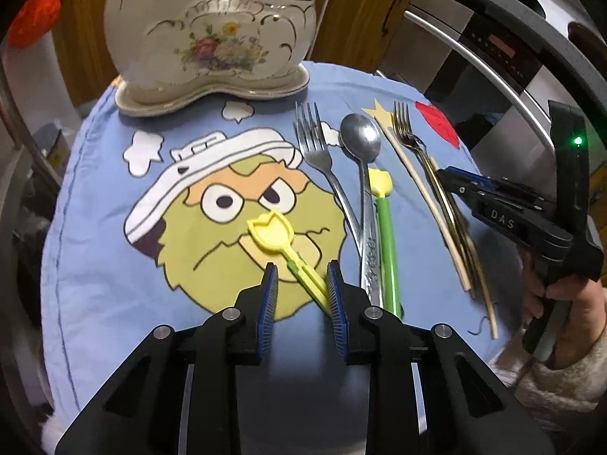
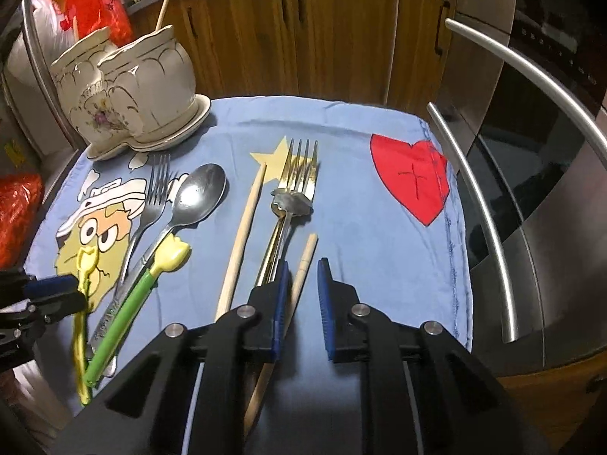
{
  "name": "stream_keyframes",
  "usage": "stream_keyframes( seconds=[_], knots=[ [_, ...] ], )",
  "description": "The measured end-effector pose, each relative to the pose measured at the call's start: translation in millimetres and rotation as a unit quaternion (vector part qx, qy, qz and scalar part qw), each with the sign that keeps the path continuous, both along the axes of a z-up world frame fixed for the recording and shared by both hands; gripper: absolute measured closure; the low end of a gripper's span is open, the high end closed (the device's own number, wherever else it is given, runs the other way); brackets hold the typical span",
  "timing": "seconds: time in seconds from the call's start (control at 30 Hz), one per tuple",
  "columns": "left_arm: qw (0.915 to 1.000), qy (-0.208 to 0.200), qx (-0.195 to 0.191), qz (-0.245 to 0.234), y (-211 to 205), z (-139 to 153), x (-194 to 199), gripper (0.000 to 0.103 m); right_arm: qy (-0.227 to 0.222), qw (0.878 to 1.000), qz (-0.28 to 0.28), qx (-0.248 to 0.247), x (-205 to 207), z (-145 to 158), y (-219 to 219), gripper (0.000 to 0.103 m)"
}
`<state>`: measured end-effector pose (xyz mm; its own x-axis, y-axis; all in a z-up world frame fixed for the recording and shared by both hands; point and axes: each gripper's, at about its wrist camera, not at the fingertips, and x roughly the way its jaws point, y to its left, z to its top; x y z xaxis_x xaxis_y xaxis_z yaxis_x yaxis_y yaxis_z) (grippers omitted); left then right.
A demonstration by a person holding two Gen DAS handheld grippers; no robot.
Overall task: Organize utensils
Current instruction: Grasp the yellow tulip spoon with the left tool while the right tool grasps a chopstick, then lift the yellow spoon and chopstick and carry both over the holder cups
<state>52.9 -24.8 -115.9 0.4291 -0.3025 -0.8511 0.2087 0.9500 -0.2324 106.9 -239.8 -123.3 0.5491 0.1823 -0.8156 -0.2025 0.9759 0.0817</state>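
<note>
Blue cartoon cloth (image 1: pixel 95 189) covers the bench, all utensils lie on it; landmark is the cream floral ceramic holder (image 1: pixel 212 34), two-lobed, gold trim, on matching saucer at the cloth's far left corner, one wooden stick already poking out. Nearer than the holder and to its right, a loose row: steel fork (image 1: pixel 322 167), steel spoon (image 1: pixel 362 144), green-handled yellow tulip-head utensil (image 1: pixel 385 227), pale chopstick (image 1: pixel 425 204), gold forks (image 2: pixel 299 174) stacked with a small steel piece on top. Left gripper (image 1: pixel 301 288) sits nearest the camera from the holder, fingers narrowed around the thin yellow tulip-head pick (image 1: pixel 280 239); only the right pad seems to touch, so a firm clamp cannot be confirmed. Right gripper (image 2: pixel 301 295) works far right of the holder, fingers partly closed with the second chopstick (image 2: pixel 299 284) against the left pad, gap at the right pad, grip not confirmed either. Step in hand looks like a two-handed pickup. To do it well: close fully before lifting, grab near mid-handle so neither piece pivots, lift straight, keep the gold forks undisturbed, then carry towards the holder and drop handle-down into a lobe without knocking the rim.
</note>
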Motion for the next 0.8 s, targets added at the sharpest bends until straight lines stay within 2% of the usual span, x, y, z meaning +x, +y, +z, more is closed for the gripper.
stream_keyframes(
  seconds=[0.17,0.37,0.43,0.5,0.67,0.8],
  knots=[
    [0.9997,-0.010,0.018,-0.015,-5,-1,-4,0.075,0.006,1.000,0.001,0.003,-9,1,-4,0.087],
    [0.9983,-0.024,0.045,-0.027,-13,-1,0,0.077,0.000,0.999,0.019,-0.029,-26,0,4,0.087],
    [0.9975,-0.030,0.055,-0.033,-15,-1,0,0.080,-0.002,0.999,0.022,-0.030,-27,0,5,0.092],
    [0.9972,-0.035,0.054,-0.038,-14,-2,2,0.085,-0.002,1.000,0.012,-0.011,-26,-1,-1,0.095],
    [0.9984,-0.036,0.021,-0.040,-3,-3,5,0.092,-0.004,0.999,-0.007,0.044,-26,2,-14,0.098],
    [0.9979,-0.044,0.009,-0.046,-2,1,1,0.093,-0.026,0.996,-0.010,0.079,-29,15,-20,0.098]
  ],
)
